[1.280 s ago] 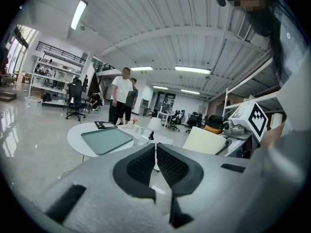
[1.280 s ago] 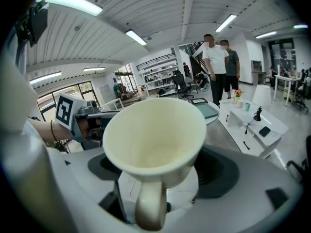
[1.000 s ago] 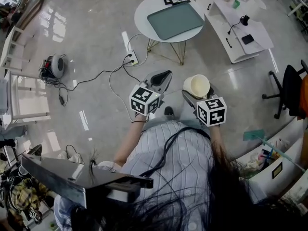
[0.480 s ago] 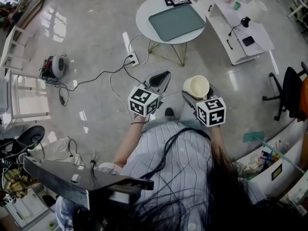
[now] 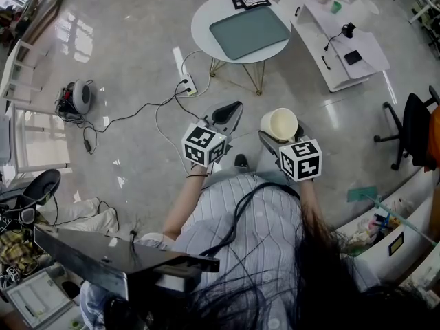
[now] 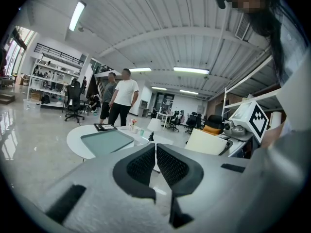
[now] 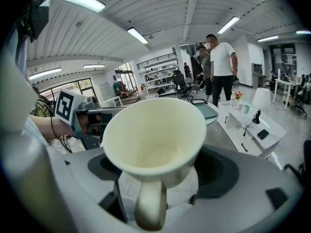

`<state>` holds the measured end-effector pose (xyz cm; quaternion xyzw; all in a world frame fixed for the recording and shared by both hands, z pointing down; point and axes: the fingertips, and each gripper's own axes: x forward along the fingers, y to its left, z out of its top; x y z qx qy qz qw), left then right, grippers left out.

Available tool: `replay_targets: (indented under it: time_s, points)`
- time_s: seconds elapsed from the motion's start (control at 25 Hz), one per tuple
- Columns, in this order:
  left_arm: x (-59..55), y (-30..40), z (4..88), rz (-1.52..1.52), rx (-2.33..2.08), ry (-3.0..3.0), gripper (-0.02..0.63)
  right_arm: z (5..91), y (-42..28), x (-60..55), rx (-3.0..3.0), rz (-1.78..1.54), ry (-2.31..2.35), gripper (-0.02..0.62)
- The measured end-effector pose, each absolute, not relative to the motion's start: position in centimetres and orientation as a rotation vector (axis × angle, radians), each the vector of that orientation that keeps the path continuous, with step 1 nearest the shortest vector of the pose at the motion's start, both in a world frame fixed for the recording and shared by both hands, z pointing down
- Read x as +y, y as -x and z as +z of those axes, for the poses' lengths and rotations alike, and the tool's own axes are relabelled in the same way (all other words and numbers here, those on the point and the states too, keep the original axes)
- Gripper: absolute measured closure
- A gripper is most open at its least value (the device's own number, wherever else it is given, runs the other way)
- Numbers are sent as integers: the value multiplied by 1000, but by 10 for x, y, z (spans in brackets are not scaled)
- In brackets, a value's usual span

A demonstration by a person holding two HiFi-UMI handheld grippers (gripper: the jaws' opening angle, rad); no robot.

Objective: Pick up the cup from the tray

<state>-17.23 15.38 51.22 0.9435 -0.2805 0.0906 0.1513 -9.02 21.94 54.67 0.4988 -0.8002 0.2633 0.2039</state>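
Cream cup (image 7: 155, 140) clamped, seemingly near its base, in right tool (image 5: 278, 135); left tool (image 6: 155, 154) closed, empty; tray (image 5: 249, 29) well apart on worktop (image 5: 201, 23).

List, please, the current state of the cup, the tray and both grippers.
cup: empty, opening up, clamped in the right gripper, off the tray.
tray: flat on the round table, nothing on it.
left gripper: shut, holding nothing.
right gripper: shut on the cup.

Glossy grey floor (image 5: 137, 33), round white table (image 5: 200, 25), ceiling strip lights (image 6: 192, 70).
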Motion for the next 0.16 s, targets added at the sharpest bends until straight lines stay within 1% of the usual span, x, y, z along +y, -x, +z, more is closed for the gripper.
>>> replay_targets:
  time_s: [0.16]
  points:
    - [153,169,512,266,-800,-2712,592,546,88,217,-2231,733,-1391,186]
